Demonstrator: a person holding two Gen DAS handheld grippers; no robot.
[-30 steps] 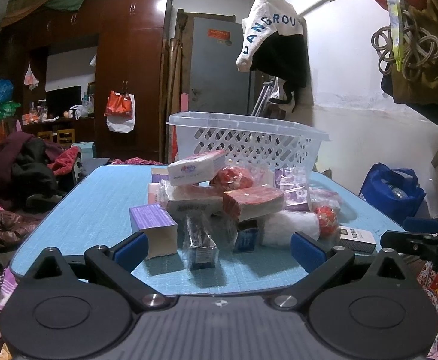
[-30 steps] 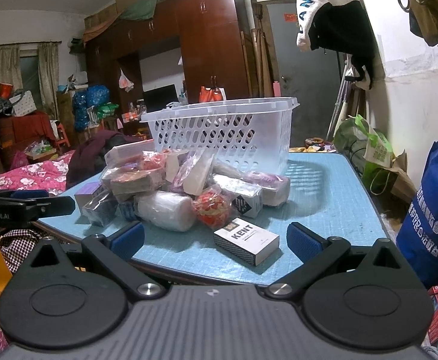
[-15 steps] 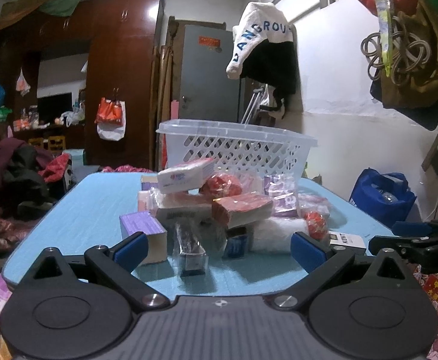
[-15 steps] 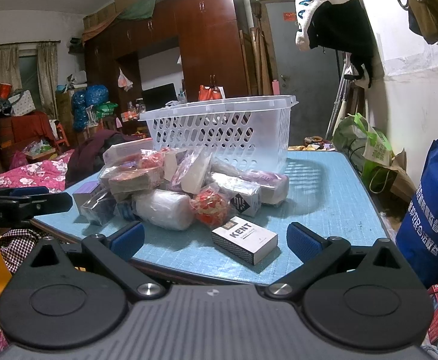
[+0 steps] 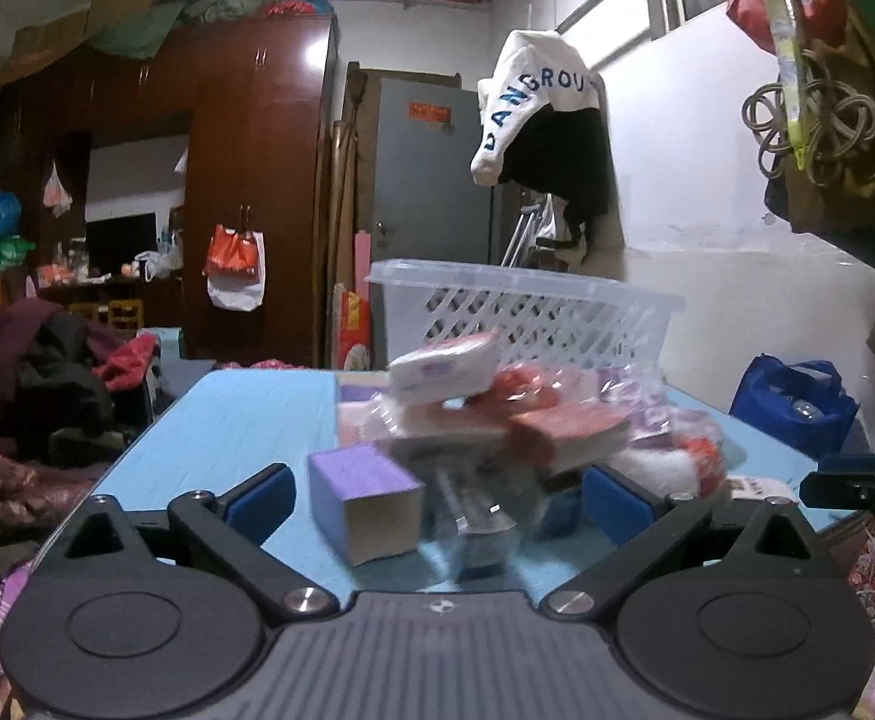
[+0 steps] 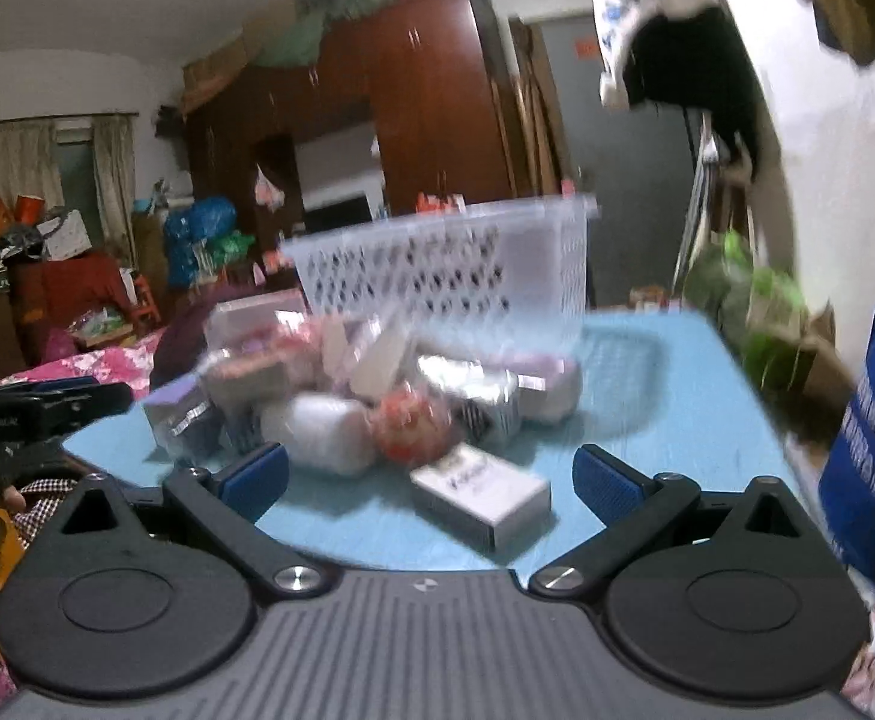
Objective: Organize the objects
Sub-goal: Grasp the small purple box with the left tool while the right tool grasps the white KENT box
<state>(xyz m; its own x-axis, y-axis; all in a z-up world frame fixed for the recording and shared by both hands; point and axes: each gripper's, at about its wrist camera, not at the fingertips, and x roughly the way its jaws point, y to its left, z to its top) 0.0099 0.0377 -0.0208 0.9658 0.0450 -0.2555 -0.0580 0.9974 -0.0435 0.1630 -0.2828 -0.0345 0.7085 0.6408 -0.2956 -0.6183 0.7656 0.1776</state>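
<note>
**Blurred heap before the basket, both tools empty**

The right wrist view is smeared, so the printing on the white carton (image 6: 479,495) cannot be read, and most wrapped packets in the heap (image 6: 377,396) run together. In the left wrist view the clear bags at the heap's middle are blurred too.

The heap sits on the blue table (image 5: 239,420), just in front of the white lattice basket (image 5: 527,318). A purple-topped box (image 5: 365,501) stands at its near left corner; a white packet (image 5: 443,366) lies tilted on top (a red-wrapped ball (image 6: 410,426) shows beside the carton).

The left hand-held gripper (image 5: 437,504) is spread wide, holding nothing; the right hand-held gripper (image 6: 431,477) likewise. Bare table lies left of the heap and right of the basket.
</note>
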